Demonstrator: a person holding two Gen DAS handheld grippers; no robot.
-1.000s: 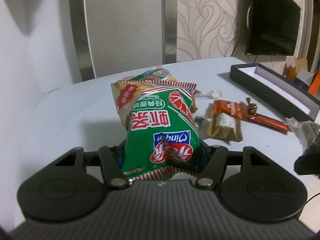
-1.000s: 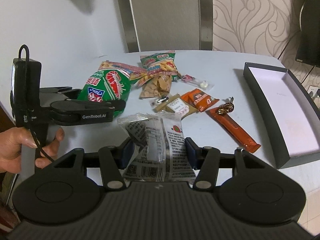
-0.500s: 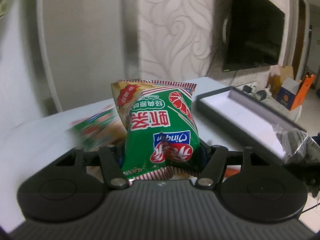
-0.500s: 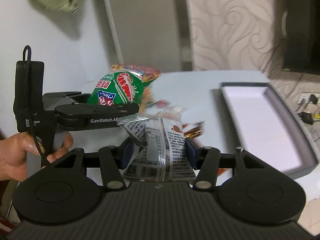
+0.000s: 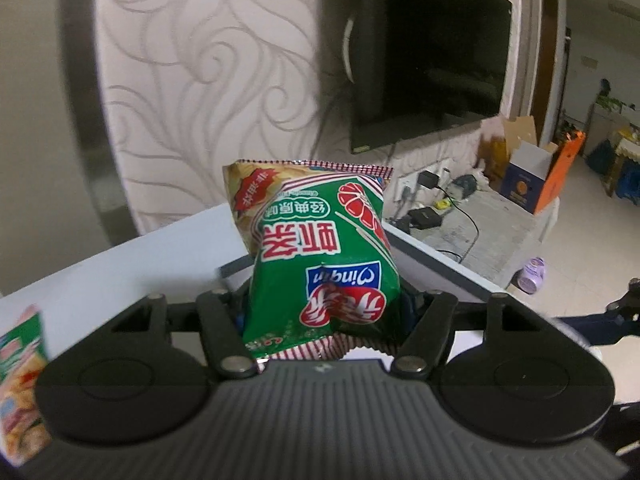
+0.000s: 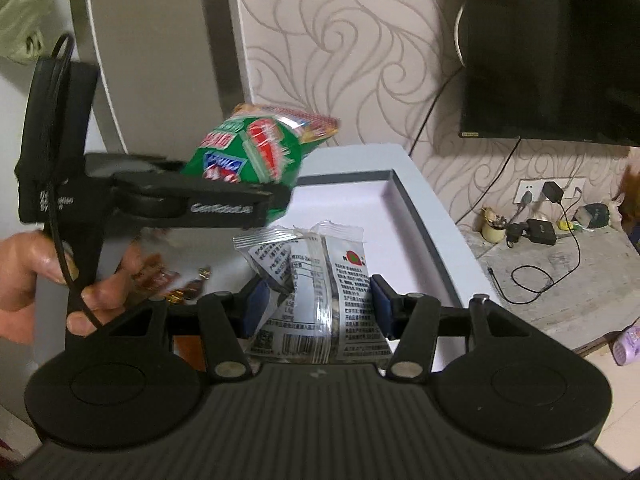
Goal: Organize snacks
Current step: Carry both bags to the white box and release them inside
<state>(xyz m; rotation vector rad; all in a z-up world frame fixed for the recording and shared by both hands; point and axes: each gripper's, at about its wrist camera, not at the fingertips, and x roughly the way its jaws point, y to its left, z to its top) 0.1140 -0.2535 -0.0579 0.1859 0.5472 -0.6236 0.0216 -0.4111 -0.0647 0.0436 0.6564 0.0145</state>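
Both wrist views toward tray [image 6: 424,216]

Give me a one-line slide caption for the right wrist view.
Right claw grips a clear snack packet above the grey tray; left claw carries a green shrimp-chip bag alongside.

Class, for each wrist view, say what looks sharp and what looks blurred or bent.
Left wrist: green bag sharp, wall and second packet at the left edge smeared. Right wrist: clear packet sharp, green bag and left gripper motion-blurred; tray edges bowed by fisheye.
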